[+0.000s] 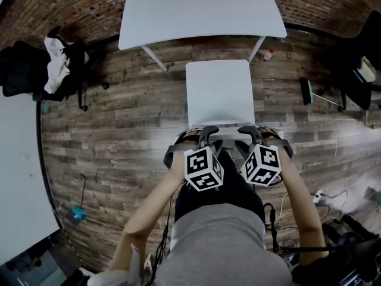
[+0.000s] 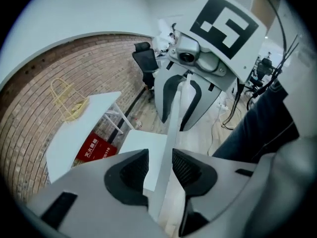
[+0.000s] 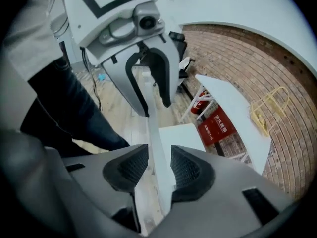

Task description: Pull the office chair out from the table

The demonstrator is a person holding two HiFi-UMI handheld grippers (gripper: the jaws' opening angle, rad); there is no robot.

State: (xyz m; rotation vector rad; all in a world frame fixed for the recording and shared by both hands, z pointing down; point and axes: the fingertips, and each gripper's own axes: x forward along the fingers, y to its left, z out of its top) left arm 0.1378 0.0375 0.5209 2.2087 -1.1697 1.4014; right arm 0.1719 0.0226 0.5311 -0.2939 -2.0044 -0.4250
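The white chair (image 1: pixel 219 91) stands on the wood floor, clear of the white table (image 1: pixel 178 11) behind it. I stand at its back. Both grippers sit at the top edge of the thin white backrest (image 2: pixel 171 133), side by side. My left gripper (image 1: pixel 208 134) is open: the backrest edge runs between its pads (image 2: pixel 130 170) with a gap showing. My right gripper (image 1: pixel 250 134) is open too, the same edge (image 3: pixel 154 133) passing between its pads (image 3: pixel 185 167). Each gripper view shows the other gripper straddling the backrest further along.
A black office chair (image 1: pixel 36 70) draped with white cloth stands at the left, and another black chair (image 1: pixel 357 70) at the right. A second white table (image 1: pixel 18 177) fills the left edge. Cables (image 1: pixel 324 198) lie on the floor by my right. A red box (image 2: pixel 91 150) sits under the table.
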